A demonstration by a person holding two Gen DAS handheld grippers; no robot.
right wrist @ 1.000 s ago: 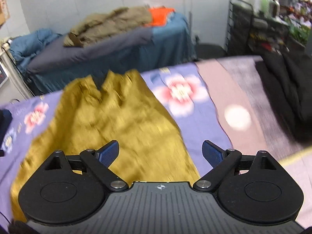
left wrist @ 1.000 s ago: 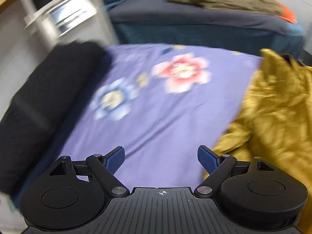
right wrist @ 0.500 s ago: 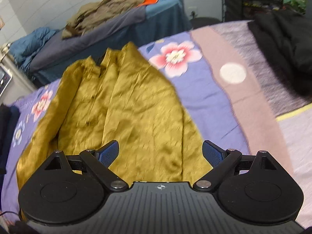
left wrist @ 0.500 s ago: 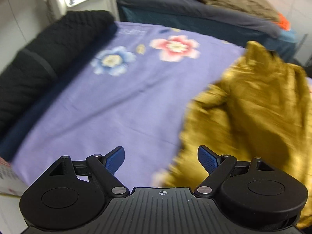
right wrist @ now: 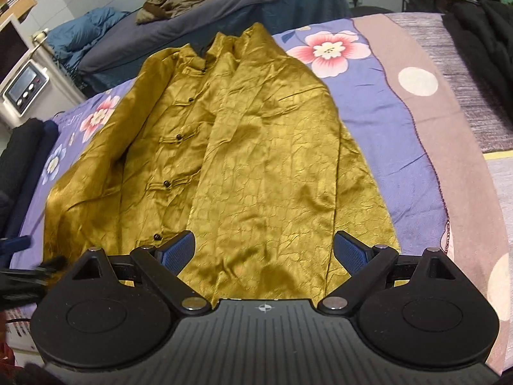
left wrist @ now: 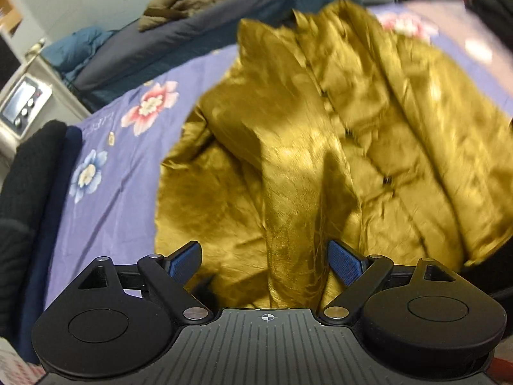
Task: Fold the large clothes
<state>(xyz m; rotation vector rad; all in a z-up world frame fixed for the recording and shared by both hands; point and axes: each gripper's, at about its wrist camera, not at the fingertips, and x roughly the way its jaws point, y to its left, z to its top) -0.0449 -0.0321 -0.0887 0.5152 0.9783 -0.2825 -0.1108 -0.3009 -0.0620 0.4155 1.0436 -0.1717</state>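
Note:
A shiny mustard-gold jacket [right wrist: 250, 147] with small black buttons lies spread front-up on a purple floral bedsheet [right wrist: 378, 122], collar at the far end, hem toward me. My right gripper [right wrist: 264, 252] hovers open just above the hem, nothing between its fingers. In the left wrist view the same jacket [left wrist: 320, 147] fills the middle, its left sleeve bunched and wrinkled. My left gripper [left wrist: 266, 258] is open over the sleeve's lower folds, holding nothing. The right sleeve looks folded over the jacket's front.
Folded black and navy clothes [left wrist: 29, 192] are stacked at the sheet's left edge. A second bed [right wrist: 198, 22] with an olive garment stands behind. A white device with a screen [right wrist: 25, 89] sits far left. Black clothing [right wrist: 484, 38] lies at the right.
My left gripper swung right from the bare purple sheet until the jacket's sleeve lies under it. My right gripper rose and tilted down, so the whole jacket shows. Both stayed open.

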